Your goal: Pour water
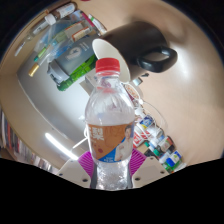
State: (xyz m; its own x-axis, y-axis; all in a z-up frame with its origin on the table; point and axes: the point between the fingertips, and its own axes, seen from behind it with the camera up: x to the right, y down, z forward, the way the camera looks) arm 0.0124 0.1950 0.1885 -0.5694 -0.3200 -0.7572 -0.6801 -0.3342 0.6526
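A cluttered, pale tabletop (pixel 40 95) tilts across the background behind the handheld gripper (pixel 111 165). Nearest, its two purple-padded fingers (pixel 88 161) appear clamped on a clear, ribbed plastic water bottle with a red screw cap and orange label (pixel 111 125). The bottle stands between them with its long axis upright, straight ahead of the camera, cap seemingly closed. Just beyond the cap lies a glossy white spoon-like shape (pixel 107 47), then a dark rounded mug with a handle (pixel 148 45). Small green-and-white packets (pixel 70 68) lie beside it, farther off.
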